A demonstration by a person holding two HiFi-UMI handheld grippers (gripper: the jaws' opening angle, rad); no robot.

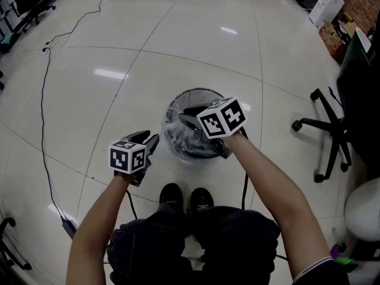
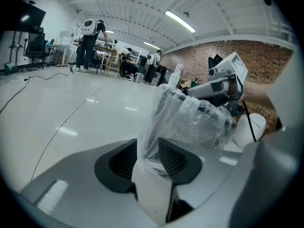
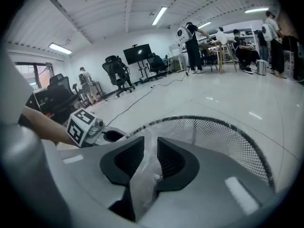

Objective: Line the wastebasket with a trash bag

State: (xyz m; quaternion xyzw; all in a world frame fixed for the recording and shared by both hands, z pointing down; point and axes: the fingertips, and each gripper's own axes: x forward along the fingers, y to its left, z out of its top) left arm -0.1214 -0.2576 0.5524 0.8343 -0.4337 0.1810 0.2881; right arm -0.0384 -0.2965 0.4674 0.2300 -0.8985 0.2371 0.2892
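Observation:
A black mesh wastebasket [image 1: 176,109] stands on the floor just ahead of the person's shoes, with a clear trash bag [image 1: 172,140] draped in and over it. My left gripper [image 1: 152,142] sits at the basket's near left side. Its jaws are shut on a bunched strip of the trash bag [image 2: 190,115], which stretches from the left gripper [image 2: 148,148] to the mesh basket [image 2: 202,127]. My right gripper [image 1: 187,121] hovers over the basket's mouth. In the right gripper view, clear film [image 3: 141,175] lies pinched between the jaws of the right gripper [image 3: 151,151], above the basket rim [image 3: 228,125].
A black office chair [image 1: 332,129] stands to the right, with a white rounded object [image 1: 363,209] nearer. A thin cable [image 1: 43,100] runs along the floor at the left. People work at tables [image 2: 90,37] far off across the glossy floor.

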